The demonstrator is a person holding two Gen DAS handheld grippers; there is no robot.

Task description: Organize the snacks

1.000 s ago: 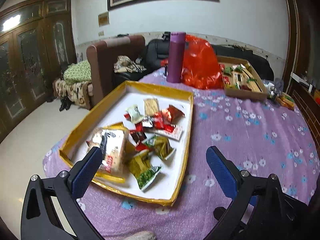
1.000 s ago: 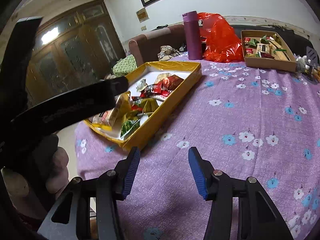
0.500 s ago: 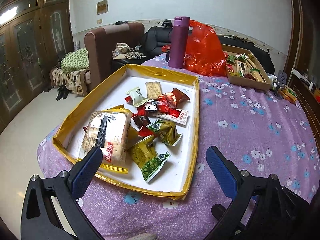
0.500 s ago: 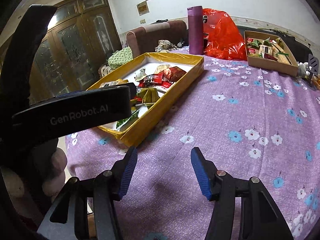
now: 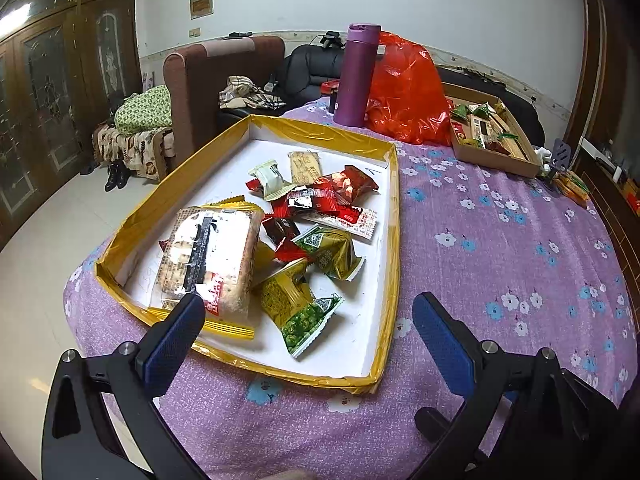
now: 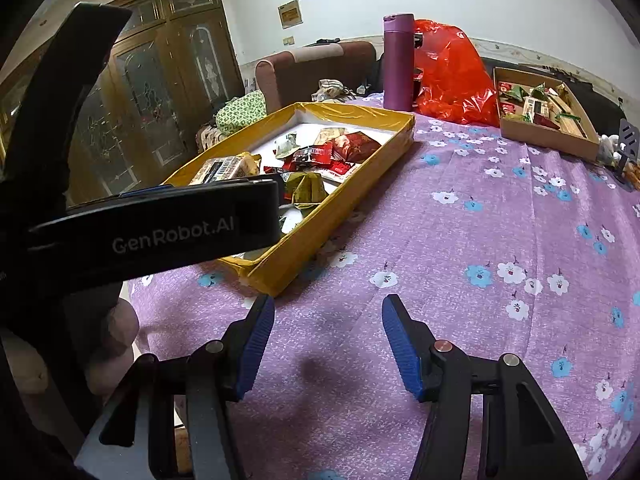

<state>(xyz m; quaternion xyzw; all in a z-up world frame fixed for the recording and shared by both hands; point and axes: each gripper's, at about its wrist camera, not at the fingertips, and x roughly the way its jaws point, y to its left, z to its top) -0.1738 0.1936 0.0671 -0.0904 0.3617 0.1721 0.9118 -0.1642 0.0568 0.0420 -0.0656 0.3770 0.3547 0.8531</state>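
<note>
A yellow-rimmed white tray (image 5: 394, 240) lies on the purple flowered tablecloth (image 5: 500, 260) and holds several snack packets. Among them are a large cracker pack (image 5: 208, 256), green-gold packets (image 5: 296, 304) and red packets (image 5: 340, 188). My left gripper (image 5: 308, 304) hovers over the tray's near edge, open wide, with nothing between its pads. My right gripper (image 6: 328, 300) is open over bare cloth just right of the tray's near corner (image 6: 272, 280), also holding nothing. One black finger (image 6: 160, 232) of the left gripper crosses the right wrist view. A cardboard box (image 5: 496, 156) of sorted snacks sits at the far right.
A purple flask (image 5: 356, 76) and a red plastic bag (image 5: 404, 92) stand behind the tray. A brown armchair (image 5: 208, 80) and a dark sofa are beyond the table. A hand (image 6: 112, 340) grips the left gripper's handle. The table edge drops off at the left.
The left gripper has dropped and come closer to the tray, which now fills more of its view. The right gripper's jaws stand slightly wider than a second ago.
</note>
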